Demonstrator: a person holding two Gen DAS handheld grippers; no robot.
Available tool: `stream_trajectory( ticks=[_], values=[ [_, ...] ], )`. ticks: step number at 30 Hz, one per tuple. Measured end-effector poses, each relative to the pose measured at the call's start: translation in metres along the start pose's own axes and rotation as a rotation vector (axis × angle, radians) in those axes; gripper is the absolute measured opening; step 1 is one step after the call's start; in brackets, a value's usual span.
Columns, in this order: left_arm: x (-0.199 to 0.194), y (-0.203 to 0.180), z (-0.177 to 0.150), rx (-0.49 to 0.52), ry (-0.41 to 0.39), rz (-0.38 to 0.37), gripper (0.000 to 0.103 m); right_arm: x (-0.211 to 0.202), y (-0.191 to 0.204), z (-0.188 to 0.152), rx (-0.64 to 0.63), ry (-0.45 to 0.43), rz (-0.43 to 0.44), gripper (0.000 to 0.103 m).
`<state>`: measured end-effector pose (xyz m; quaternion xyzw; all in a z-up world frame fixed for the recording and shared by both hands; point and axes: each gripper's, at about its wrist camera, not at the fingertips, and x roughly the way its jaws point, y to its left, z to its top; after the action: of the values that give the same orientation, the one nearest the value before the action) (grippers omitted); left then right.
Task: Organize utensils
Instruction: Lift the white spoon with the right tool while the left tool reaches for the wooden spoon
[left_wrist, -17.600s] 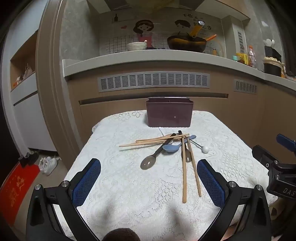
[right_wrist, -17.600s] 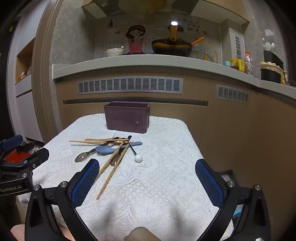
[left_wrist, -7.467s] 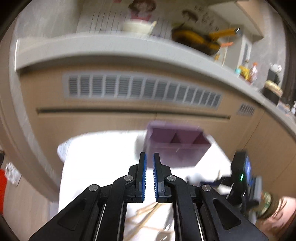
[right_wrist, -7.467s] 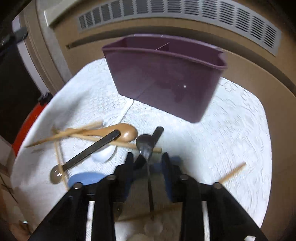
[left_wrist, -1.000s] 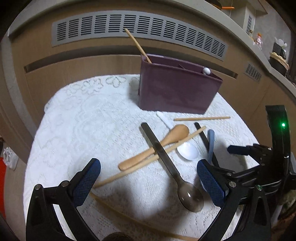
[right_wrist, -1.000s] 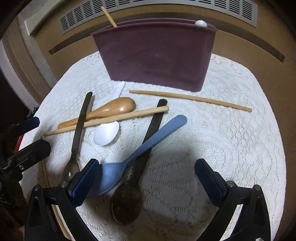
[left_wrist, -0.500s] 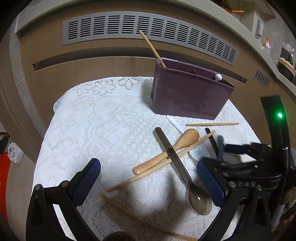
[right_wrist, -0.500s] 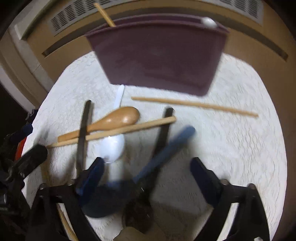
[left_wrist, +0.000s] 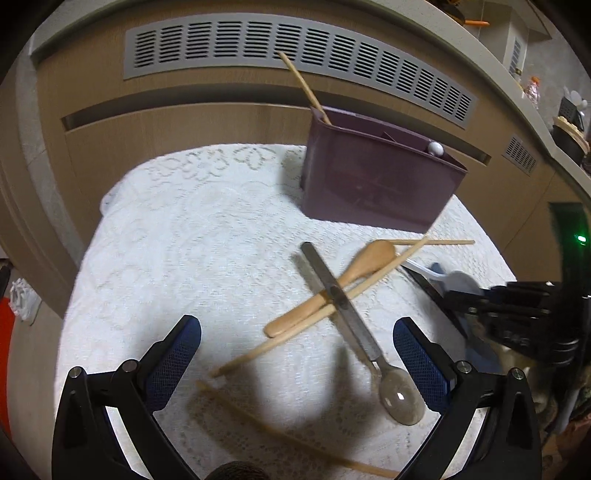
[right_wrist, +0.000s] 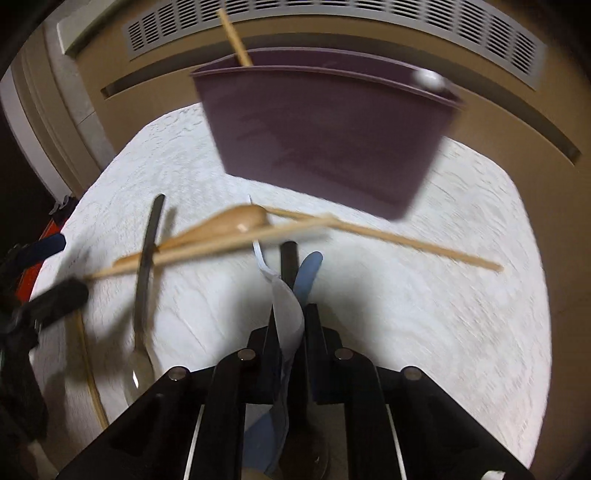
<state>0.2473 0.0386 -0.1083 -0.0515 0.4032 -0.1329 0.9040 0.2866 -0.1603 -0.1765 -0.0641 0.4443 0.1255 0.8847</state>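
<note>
Utensils (left_wrist: 334, 291) crisscrossed nr purple caddy (left_wrist: 376, 184)

Dark purple plastic utensil caddy (left_wrist: 373, 184), plain walls. White lace tablecloth (left_wrist: 192, 240) with floral openwork pattern. Light-brown wooden spoon (left_wrist: 347, 277) and pale tan wooden chopsticks (left_wrist: 325, 310). Grey translucent spoon with flat black handle (left_wrist: 354, 325). White plastic spoon (right_wrist: 284, 306); light-blue plastic spoon (right_wrist: 308, 273); black-handled spoon (right_wrist: 288, 258). Black gripper frames with blue mesh-textured finger pads (left_wrist: 173, 362). Tan woodgrain cabinet front (left_wrist: 184, 122) with grey slotted vent grille (left_wrist: 295, 44).
</note>
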Motion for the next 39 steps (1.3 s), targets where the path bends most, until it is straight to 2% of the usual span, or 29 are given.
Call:
stream_trajectory(
  ticks=[3, 5, 9, 11, 13, 17, 19, 20, 21, 25, 28, 34, 39],
  values=[
    [0.012, -0.004, 0.002, -0.026, 0.043, -0.004, 0.103, -0.019, -0.019, -0.015, 0.038, -0.008, 0.000, 0.010],
    [0.025, 0.000, 0.005, -0.096, 0.098, -0.027, 0.102, -0.033, -0.028, -0.025, 0.054, -0.030, -0.023, 0.010],
    [0.039, 0.001, 0.018, -0.144, 0.124, -0.040, 0.087, -0.049, -0.037, -0.038, 0.073, -0.066, -0.041, 0.010],
    [0.046, -0.003, 0.025, -0.146, 0.128, -0.046, 0.084, -0.050, -0.038, -0.039, 0.082, -0.071, -0.026, 0.010],
    [0.057, -0.006, 0.033, -0.138, 0.151, -0.031, 0.069, -0.048, -0.038, -0.041, 0.084, -0.068, -0.003, 0.010],
    [0.074, -0.012, 0.042, -0.101, 0.163, 0.034, 0.054, -0.047, -0.036, -0.044, 0.070, -0.070, 0.012, 0.011],
    [0.077, -0.015, 0.046, -0.085, 0.156, 0.015, 0.033, -0.052, -0.036, -0.047, 0.063, -0.086, 0.016, 0.011],
    [0.078, -0.017, 0.047, -0.077, 0.153, 0.008, 0.028, -0.053, -0.037, -0.048, 0.060, -0.094, 0.014, 0.012],
    [0.078, -0.020, 0.047, -0.065, 0.150, 0.006, 0.018, -0.055, -0.037, -0.048, 0.056, -0.100, 0.011, 0.013],
    [0.064, -0.031, 0.040, -0.011, 0.105, -0.012, 0.015, -0.059, -0.034, -0.046, 0.016, -0.108, 0.015, 0.015],
    [0.040, -0.038, 0.031, 0.026, 0.058, -0.026, 0.014, -0.057, -0.026, -0.040, -0.022, -0.099, 0.053, 0.015],
    [0.005, -0.029, 0.019, -0.026, 0.012, -0.067, 0.014, -0.033, -0.003, -0.019, -0.089, -0.050, 0.138, 0.015],
    [-0.016, -0.018, 0.014, -0.058, -0.026, -0.082, 0.014, -0.004, 0.014, -0.003, -0.134, 0.013, 0.144, 0.015]
  ],
)
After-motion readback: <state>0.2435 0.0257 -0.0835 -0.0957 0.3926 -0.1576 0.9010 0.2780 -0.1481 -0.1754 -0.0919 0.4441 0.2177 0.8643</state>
